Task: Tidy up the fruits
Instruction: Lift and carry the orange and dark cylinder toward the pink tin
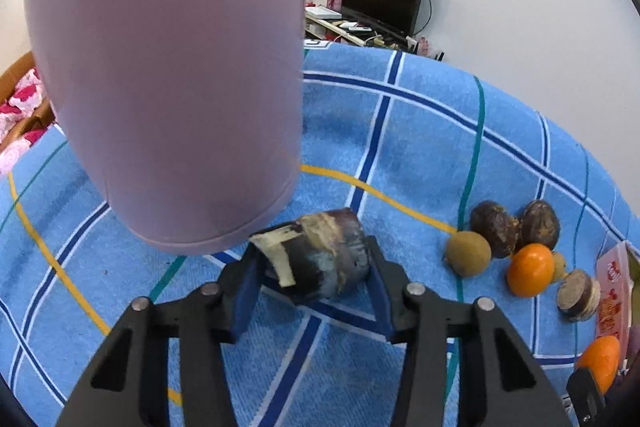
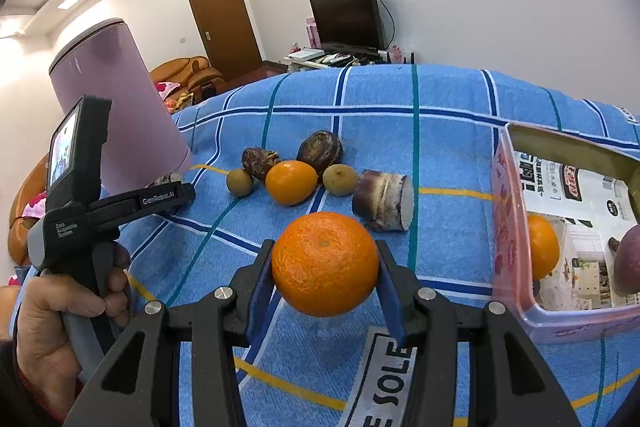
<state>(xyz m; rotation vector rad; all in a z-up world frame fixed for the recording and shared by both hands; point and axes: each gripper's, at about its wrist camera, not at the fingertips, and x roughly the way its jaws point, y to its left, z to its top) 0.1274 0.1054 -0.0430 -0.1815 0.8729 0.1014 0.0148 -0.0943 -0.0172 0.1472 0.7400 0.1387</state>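
Nearest the lens, the right gripper (image 2: 325, 267) pinches a mandarin (image 2: 325, 263) across its middle, the blue pads pressed to either flank; the fruit is light but soft-skinned, so a firm squeeze would likely bruise it, and the widest girth is the sound place to hold. Just right of the claw stands the pink-rimmed box (image 2: 516, 227), already holding an orange fruit and something purple, perhaps a passion fruit. The left gripper (image 1: 312, 263) clamps a sugarcane stub (image 1: 320, 259), stiff and hard, its peeling rind possibly slick. Beyond lie loose fruit (image 2: 291, 182) and another cane piece (image 2: 382, 201) on the blue checked cloth (image 2: 440, 131). A lilac bin (image 1: 168, 75) looms close ahead-left of the left claw, crowding it.
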